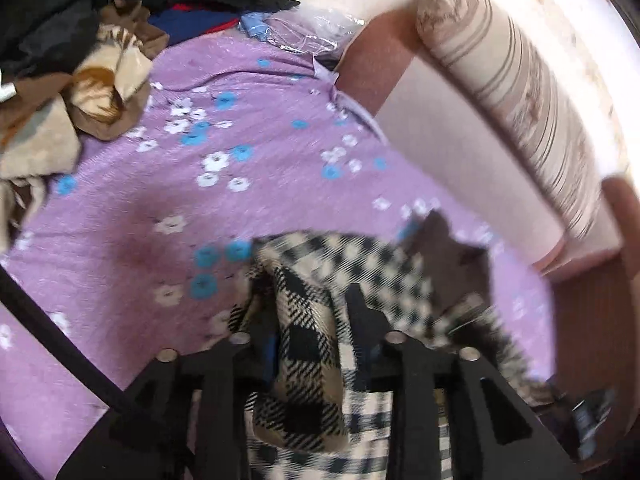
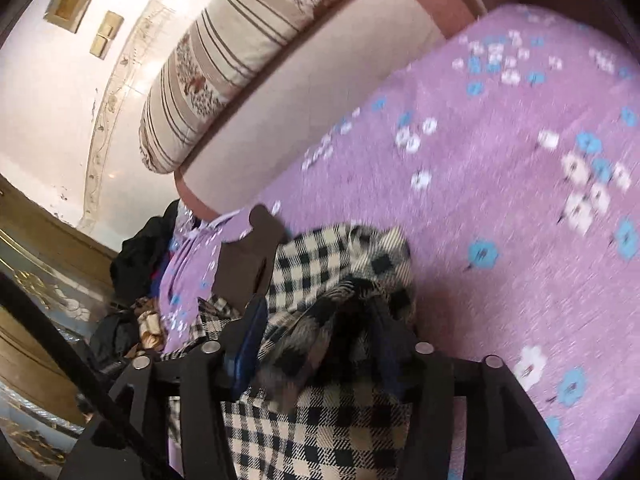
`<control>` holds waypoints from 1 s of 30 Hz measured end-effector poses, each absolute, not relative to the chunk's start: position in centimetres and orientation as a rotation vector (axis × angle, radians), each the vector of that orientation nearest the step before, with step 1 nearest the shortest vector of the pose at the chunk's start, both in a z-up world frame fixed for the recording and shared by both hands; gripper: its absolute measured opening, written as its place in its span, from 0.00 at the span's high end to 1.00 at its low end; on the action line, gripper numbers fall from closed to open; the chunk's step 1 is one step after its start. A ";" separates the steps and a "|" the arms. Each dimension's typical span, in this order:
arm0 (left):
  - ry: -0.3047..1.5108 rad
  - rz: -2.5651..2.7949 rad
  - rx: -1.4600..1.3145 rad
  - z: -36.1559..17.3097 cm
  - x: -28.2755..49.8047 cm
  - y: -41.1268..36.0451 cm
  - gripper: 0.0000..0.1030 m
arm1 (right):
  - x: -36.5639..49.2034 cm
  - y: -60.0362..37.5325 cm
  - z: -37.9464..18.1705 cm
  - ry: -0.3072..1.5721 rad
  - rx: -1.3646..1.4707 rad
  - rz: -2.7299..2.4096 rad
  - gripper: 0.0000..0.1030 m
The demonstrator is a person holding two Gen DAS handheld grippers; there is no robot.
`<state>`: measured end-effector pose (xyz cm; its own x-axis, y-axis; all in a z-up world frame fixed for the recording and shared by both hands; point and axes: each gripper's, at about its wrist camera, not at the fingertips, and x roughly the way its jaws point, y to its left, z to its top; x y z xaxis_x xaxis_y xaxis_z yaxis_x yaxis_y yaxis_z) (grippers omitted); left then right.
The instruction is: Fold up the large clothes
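Checked garment (image 1: 304,344) bunched between both parted tools, left tool (image 1: 308,320), right tool (image 2: 320,320), angled down over bedspread (image 1: 160,200)

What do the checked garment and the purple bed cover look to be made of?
Checked garment: looks like soft woven cloth, maybe flannel; matte, black-and-cream yarn-dyed check, folds limply. Purple bed cover: looks like textured woven or terry-like cotton, matte, with printed blue and white flowers; blur leaves the weave unsure.

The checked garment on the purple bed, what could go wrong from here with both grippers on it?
1. The checked garment lies bunched between the left gripper fingers, so a fold may set crooked.
2. In the right gripper the cloth is a twisted wad; layers could drag along.
3. The clothes pile sits close on the bedspread and could get snagged.
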<state>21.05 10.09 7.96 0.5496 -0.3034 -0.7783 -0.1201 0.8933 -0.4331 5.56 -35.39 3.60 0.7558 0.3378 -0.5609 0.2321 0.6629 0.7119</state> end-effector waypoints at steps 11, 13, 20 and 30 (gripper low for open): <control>0.882 -0.087 -0.526 11.8 20.4 11.0 0.35 | 4.7 -28.3 8.6 0.657 0.464 0.116 0.41; 0.887 -0.048 -0.386 12.2 18.7 10.2 0.35 | 4.9 -25.2 8.2 0.698 0.398 0.207 0.45; 0.918 0.028 -0.087 9.5 12.0 10.0 0.33 | 8.0 -13.7 6.0 0.824 0.146 0.380 0.46; 0.984 -0.082 0.057 4.2 9.8 10.6 0.33 | 17.8 -9.4 3.3 0.979 0.152 0.264 0.46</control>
